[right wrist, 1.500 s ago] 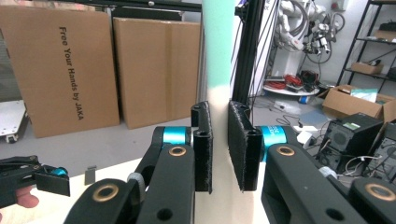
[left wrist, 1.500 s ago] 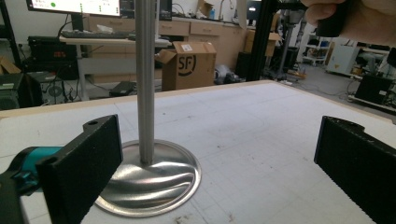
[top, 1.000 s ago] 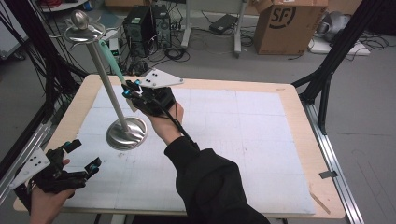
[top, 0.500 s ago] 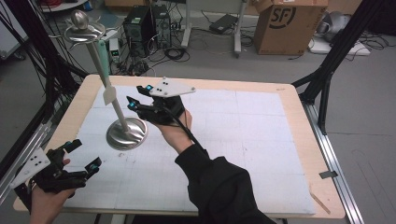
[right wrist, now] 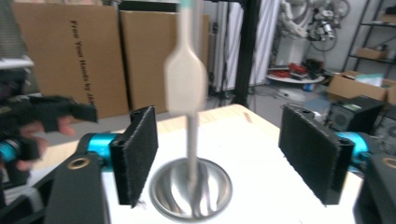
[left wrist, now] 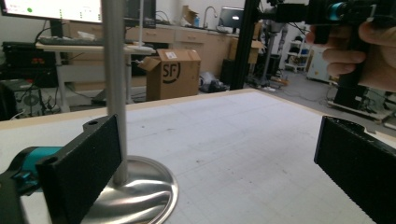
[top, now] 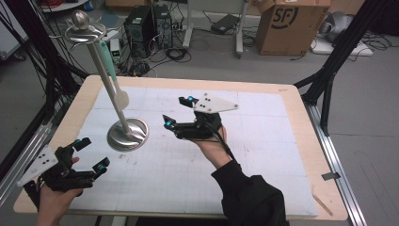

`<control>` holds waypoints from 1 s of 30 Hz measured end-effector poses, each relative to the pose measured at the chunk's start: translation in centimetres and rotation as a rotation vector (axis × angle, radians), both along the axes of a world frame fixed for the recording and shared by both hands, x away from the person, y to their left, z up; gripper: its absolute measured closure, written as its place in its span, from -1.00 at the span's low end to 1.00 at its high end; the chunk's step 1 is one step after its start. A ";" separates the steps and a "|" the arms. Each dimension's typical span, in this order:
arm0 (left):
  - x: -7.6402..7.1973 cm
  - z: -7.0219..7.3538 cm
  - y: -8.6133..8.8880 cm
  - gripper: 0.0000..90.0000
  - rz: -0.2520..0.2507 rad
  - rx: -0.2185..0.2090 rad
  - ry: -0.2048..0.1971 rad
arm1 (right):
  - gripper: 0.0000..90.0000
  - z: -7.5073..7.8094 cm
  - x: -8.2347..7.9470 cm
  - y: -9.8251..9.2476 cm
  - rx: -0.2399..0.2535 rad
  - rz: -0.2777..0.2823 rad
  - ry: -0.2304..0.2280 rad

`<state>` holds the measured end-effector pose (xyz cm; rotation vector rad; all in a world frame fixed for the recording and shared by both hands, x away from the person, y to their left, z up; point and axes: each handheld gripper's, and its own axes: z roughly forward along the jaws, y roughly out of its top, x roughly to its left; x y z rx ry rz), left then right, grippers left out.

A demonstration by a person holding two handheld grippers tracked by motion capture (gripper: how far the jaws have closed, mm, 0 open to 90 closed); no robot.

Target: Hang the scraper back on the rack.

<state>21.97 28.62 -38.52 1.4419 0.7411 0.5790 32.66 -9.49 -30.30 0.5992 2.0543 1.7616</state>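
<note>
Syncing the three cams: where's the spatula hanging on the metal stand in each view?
High view: the spatula hangs upper left, beside the stand's pole, white blade lowest.
Left gripper view: spatula not in the picture; the pole rises at left.
Right gripper view: its blade hangs upper centre, in front of the pole.
Shared landmark: the stand's round metal base.

Beyond table we see cardboard box (top: 291,24) with printed logo standing on grey floor (top: 367,94). Computer tower (top: 141,23) sits behind table's far left corner, black cables (top: 176,52) loose beside it. Black tripod leg (top: 336,56) stands off table's right edge. Through left gripper view we note lit monitor (left wrist: 51,9) on desk (left wrist: 70,44).
</note>
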 end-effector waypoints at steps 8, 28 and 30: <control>0.9 0.1 -1.0 -0.96 -0.045 -0.028 0.001 | -0.78 -1.5 0.0 -3.1 0.014 -0.027 0.053; 1.4 -0.5 -1.5 -0.96 -0.081 -0.019 -0.013 | -0.99 -5.2 -2.6 -10.0 0.038 -0.025 0.104; 1.4 -0.6 -1.5 -0.96 -0.077 -0.013 -0.007 | -0.99 -5.5 -2.7 -10.3 0.044 -0.028 0.127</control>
